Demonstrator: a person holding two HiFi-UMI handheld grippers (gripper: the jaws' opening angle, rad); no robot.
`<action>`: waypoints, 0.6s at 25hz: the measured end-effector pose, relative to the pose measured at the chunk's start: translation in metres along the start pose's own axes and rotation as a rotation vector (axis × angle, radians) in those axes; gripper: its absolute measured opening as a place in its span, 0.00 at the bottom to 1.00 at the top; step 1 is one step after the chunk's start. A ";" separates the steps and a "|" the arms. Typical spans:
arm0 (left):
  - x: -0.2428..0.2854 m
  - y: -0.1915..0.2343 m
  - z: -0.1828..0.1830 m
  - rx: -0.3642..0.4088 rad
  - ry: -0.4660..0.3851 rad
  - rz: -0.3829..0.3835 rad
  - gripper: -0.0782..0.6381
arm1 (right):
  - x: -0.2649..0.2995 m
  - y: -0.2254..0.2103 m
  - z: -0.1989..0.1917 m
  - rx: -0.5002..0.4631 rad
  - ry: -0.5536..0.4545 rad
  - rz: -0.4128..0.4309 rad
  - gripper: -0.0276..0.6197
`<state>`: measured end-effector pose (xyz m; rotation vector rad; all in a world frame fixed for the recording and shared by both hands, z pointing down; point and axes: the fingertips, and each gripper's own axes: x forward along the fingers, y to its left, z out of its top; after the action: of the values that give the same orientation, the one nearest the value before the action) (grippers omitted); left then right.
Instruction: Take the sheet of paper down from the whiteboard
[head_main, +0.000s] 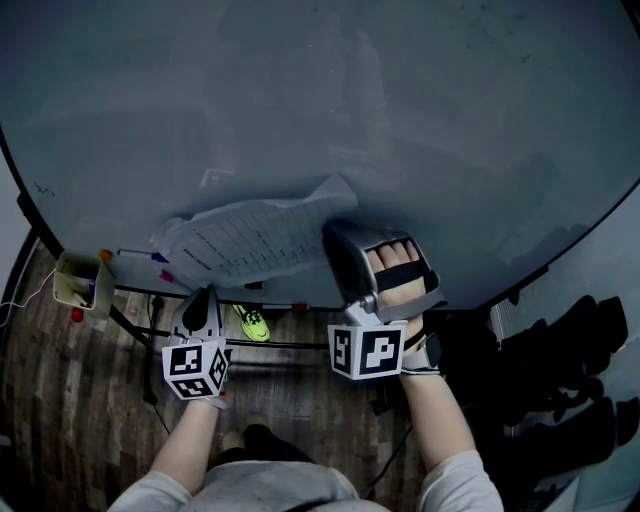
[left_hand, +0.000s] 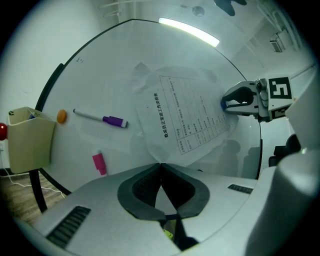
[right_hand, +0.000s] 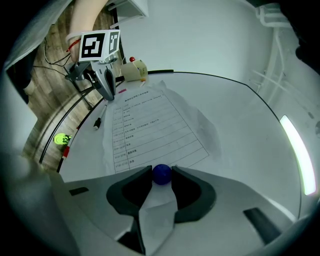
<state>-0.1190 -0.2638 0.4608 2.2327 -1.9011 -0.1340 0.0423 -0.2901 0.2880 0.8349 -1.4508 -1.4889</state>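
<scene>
Big pale grey whiteboard (head_main: 300, 100) fills the background, with dark wood floor and a yellow-green shoe (head_main: 252, 322) below its near edge. The white printed paper sheet with a table of text (head_main: 250, 240) lies flat-ish on the board, low centre, rumpled, right end lifting a bit. Long axis runs left-right across the board, rising slightly to the right. The heading end points left, so it sits sideways. The right claw (right_hand: 161, 173) is at the sheet's right end, jaws pinching a small round blue magnet (right_hand: 161, 174), with a flap of paper lying between the jaws behind it. The left claw (left_hand: 160, 164) is at the sheet's left corner, jaws pressed together at the tips. Can't tell if any paper is nipped there. Left of the sheet on the board are a purple-capped white marker (left_hand: 100, 118), a pink block magnet (left_hand: 99, 163) and an orange round magnet (left_hand: 61, 116). A cream plastic holder box (left_hand: 27, 137) sits at the board's left edge. Handling guess: the sheet is very light, thin, limp, and easy to crease or tear, with nothing apparent holding it but the magnet. Probably best taken by an edge or corner, each end supported so it doesn't flop. The magnet looks smooth and round, so it could slip out of the pinch.
</scene>
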 end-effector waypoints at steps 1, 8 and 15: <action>0.000 0.000 0.000 0.001 0.000 0.000 0.13 | 0.000 0.000 0.000 0.001 0.002 -0.001 0.25; 0.002 0.000 0.000 0.004 0.000 -0.004 0.13 | 0.000 -0.002 -0.007 0.026 0.022 -0.011 0.25; 0.001 -0.001 -0.003 -0.011 0.005 -0.010 0.13 | -0.003 -0.004 -0.015 0.054 0.050 -0.021 0.25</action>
<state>-0.1169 -0.2642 0.4633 2.2340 -1.8822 -0.1398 0.0562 -0.2935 0.2822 0.9165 -1.4541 -1.4399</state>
